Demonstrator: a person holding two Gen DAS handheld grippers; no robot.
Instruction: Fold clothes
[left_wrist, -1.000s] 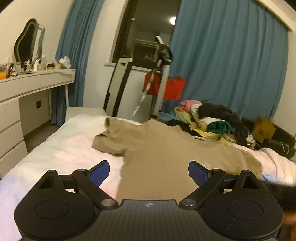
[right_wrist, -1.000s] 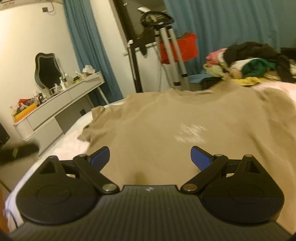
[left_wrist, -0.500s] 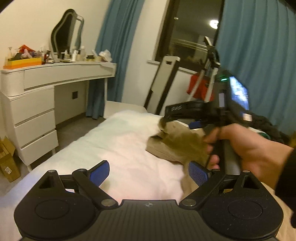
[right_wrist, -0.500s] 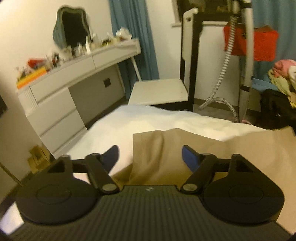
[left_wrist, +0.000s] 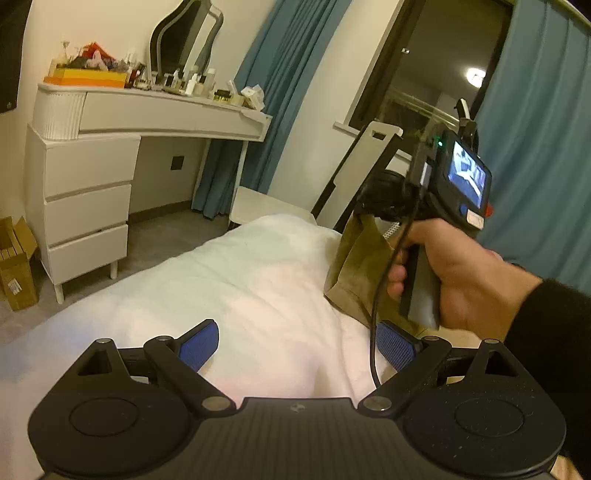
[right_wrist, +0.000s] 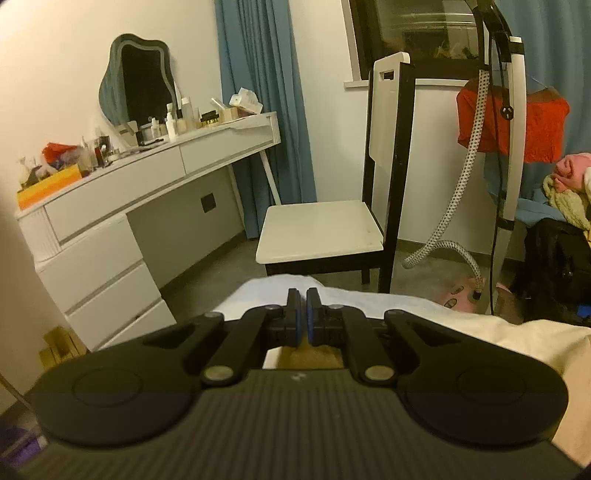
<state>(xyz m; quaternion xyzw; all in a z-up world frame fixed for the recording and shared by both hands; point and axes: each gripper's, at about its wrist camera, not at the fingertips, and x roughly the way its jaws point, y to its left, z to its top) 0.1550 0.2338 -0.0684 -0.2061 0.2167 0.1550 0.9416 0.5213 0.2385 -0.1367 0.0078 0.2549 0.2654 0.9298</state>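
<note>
Shirt: tan shirt (left_wrist: 360, 258) sits on the right side of the white bed (left_wrist: 236, 291), one corner pulled up off the bedding, hanging from the right gripper (right_wrist: 302, 322)
Right gripper: fingers pressed together with tan cloth showing right under them, so it's clamped on the shirt; held in the person's hand (left_wrist: 454, 273), black sleeve (left_wrist: 554, 350) behind it
Left gripper: left gripper (left_wrist: 295, 341) has blue pads (left_wrist: 197, 341) spread wide, nothing between them, just bare bedding, shirt off to its right
Since half a second ago: right one was still apart over the fabric, now it's closed and the corner rides higher
Background: white dresser (left_wrist: 85, 184) far left, chair (right_wrist: 332, 229) past the bed
</note>
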